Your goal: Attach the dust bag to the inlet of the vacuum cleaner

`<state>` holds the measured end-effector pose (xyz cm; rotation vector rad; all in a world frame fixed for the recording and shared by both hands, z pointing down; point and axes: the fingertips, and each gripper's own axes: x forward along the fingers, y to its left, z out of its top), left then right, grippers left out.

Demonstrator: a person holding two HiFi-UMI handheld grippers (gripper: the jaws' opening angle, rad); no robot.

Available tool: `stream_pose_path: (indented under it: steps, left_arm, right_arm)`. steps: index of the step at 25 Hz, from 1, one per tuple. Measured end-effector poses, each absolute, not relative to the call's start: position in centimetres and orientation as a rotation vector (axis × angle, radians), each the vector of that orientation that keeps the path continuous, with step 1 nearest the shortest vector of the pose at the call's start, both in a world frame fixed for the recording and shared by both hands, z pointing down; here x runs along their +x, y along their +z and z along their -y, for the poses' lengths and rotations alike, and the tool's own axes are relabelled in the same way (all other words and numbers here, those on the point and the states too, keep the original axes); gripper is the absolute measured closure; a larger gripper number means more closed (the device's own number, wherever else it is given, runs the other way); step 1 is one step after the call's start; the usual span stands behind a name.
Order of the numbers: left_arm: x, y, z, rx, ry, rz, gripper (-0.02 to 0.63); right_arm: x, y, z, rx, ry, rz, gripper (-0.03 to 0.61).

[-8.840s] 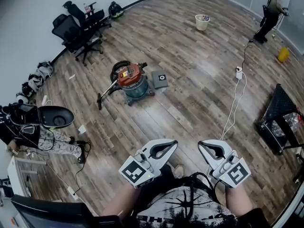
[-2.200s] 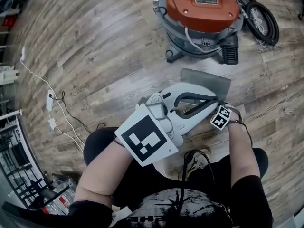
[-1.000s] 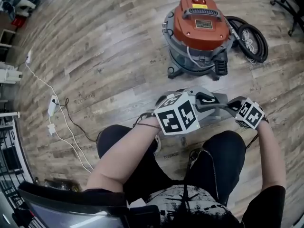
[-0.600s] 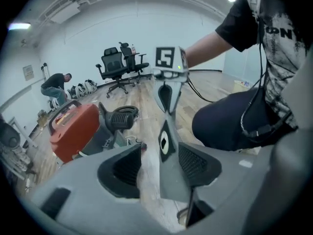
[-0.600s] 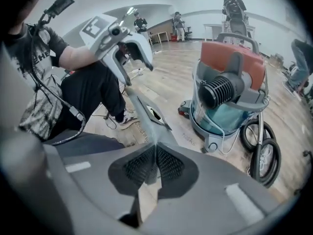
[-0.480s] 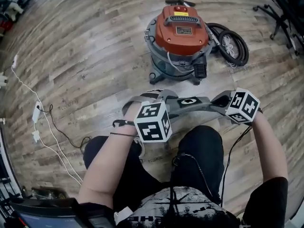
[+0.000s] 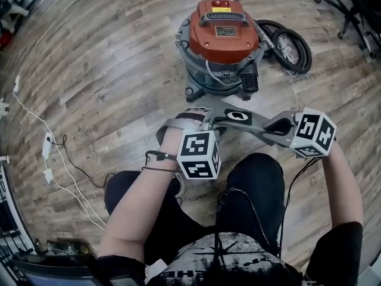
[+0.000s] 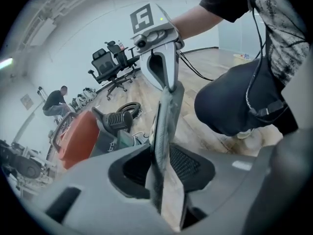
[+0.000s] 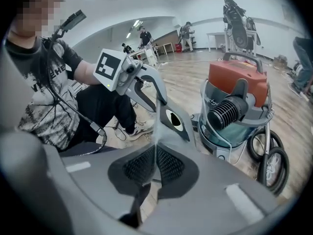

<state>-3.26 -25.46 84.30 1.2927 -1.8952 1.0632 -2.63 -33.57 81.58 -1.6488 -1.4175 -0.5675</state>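
One dust bag (image 7: 239,118), left gripper (image 7: 204,117) jaws just closing tight on one end, right gripper (image 7: 269,127) clamped on the other, one vacuum cleaner (image 7: 221,37) beyond.

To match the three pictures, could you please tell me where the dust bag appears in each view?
Head view: dust bag right of centre, just below the vacuum cleaner.
Left gripper view: dust bag at centre, edge-on, running upward; vacuum cleaner at left.
Right gripper view: dust bag at centre, round opening showing; vacuum cleaner at right.
Shared landmark: the vacuum cleaner's orange lid.
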Motion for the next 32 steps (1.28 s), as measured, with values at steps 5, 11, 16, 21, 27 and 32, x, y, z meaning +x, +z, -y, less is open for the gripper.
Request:
stream_pose_path:
  steps: [5,11,16,21,27,32]
  left_arm:
    - [-3.4,84.9,25.9,1.322,1.12,1.85,0.562]
    - [-3.5,83.4,26.6,1.344,1.099,1.889,0.584]
    - [-3.7,83.3,26.7,1.321,1.069,1.873,0.586]
    - [-4.5,82.7,27.5,1.309,1.055,1.912,0.586]
    - [-4.6,81.6,29.3,1.349,1.066,1.933,0.586]
    - [-5.5,81.4,29.2,1.334,1.041,1.969,0.583]
  right_arm:
    - [-1.9,80.7,33.7,-1.66,-0.561,1.43,0.561]
    - [-3.6,80.8,34.8,-1.577,-0.578,1.54,0.555]
    - [-3.8,80.0,34.7,-1.567,-0.872,1.625,0.435]
    - [-3.7,79.3,32.4,-1.55,-1.05,1.708,0.391]
    - [-5.6,81.4,33.0,-1.404,-1.258,1.703,0.495]
    - [-6.9,81.5,33.1,-1.339,-1.303,1.743,0.546]
